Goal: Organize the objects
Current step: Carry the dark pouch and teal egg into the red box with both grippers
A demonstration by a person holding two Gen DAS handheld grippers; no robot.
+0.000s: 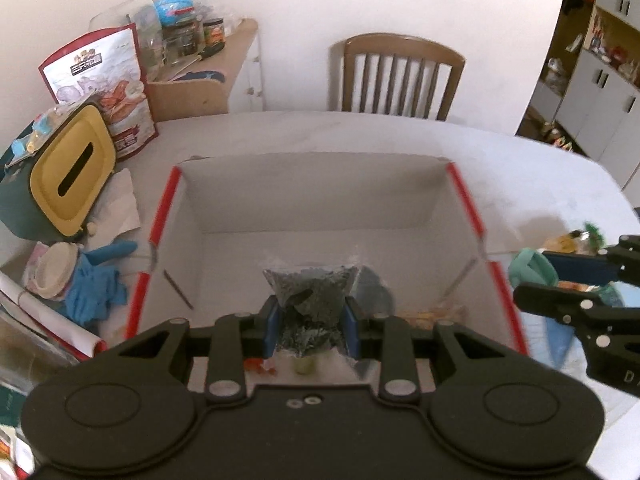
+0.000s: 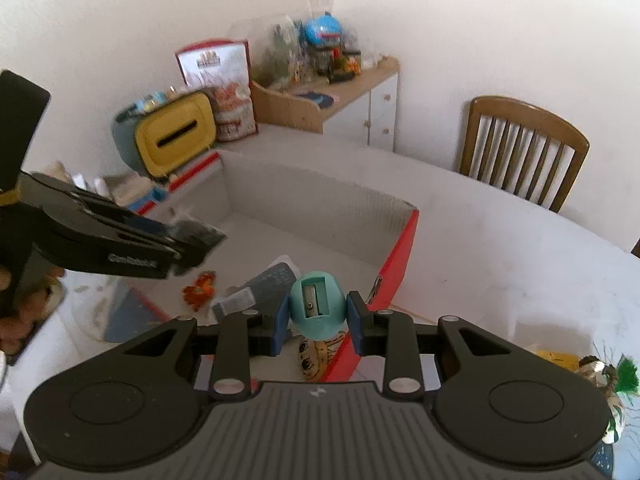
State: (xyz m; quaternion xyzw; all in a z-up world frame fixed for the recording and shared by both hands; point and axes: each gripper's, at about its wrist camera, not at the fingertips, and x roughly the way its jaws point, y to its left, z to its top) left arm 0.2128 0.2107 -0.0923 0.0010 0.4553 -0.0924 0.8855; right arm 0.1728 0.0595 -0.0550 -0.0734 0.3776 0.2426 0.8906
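The box (image 1: 312, 196), a white cardboard one with red edges, fills the middle of our left wrist view and sits on the white table (image 1: 400, 136). Our left gripper (image 1: 310, 322) is clamped on a clear bag of dark bits (image 1: 310, 288), held over the near part of the box, bottom centre of the frame. Our right gripper (image 2: 318, 318) has its blue pads squeezed on a teal egg-shaped pencil sharpener (image 2: 317, 307), blade slot facing us, right above the box's red near-right edge in the lower middle of the right wrist view. Inside the box in that view we can see a dark booklet (image 2: 272, 280) and a small orange thing (image 2: 200, 290), too blurry to name. Upper left of both views there's a yellow tissue box (image 1: 74, 168), and a wooden chair (image 1: 400, 76) stands at the top behind the table.
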